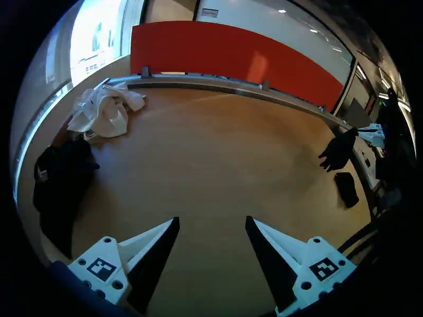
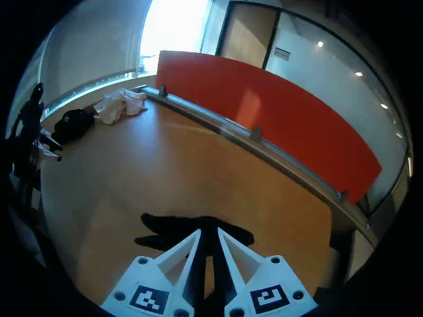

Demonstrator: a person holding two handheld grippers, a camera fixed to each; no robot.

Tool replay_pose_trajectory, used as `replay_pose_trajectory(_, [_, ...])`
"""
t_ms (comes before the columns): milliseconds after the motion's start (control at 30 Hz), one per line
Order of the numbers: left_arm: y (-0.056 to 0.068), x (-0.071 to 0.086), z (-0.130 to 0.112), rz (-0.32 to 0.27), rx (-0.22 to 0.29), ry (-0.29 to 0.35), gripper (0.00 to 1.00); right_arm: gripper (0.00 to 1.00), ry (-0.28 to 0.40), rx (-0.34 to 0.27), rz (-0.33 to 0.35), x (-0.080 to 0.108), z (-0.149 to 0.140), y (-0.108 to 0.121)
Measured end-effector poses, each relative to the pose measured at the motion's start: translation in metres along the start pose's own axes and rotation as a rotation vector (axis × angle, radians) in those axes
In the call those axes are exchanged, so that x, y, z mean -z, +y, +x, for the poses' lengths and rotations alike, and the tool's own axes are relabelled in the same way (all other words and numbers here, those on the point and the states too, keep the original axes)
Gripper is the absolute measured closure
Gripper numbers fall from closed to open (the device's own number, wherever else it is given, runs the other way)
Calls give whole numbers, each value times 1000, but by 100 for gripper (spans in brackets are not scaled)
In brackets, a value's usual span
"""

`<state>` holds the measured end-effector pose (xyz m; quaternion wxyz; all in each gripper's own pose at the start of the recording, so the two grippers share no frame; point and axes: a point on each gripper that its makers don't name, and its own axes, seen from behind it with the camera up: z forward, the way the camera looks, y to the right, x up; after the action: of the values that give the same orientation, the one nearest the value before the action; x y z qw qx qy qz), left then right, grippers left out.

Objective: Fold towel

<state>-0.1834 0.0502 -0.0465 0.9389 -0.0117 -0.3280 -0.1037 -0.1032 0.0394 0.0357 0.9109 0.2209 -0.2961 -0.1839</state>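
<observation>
Two hand-held grippers over a bare wooden table, the towel far off in a corner.

In the left gripper view the left hand-held gripper (image 1: 211, 222) has its fingers spread wide over the table (image 1: 211, 158), with nothing between them. In the right gripper view the right hand-held gripper (image 2: 209, 232) has its fingers pressed almost together, their tips over a dark patch (image 2: 158, 227) on the wood; whether they pinch it cannot be told. Farther out, a black bundle (image 1: 61, 179) lies at the table's left edge. A black pad (image 1: 347, 189) and a black glove-like shape (image 1: 337, 150) sit near the right edge. Beyond the bundle, the white towel (image 1: 106, 110) lies crumpled in the far corner, well apart from both grippers, against a metal rail (image 1: 211, 83). A red screen (image 1: 227, 58) stands behind the rail.
</observation>
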Motion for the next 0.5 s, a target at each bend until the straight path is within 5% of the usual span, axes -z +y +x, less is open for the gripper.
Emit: replay_pose_trajectory(500, [13,-5,3,0,-27,-12,8,93,-77,-55,-61,23,-61,62])
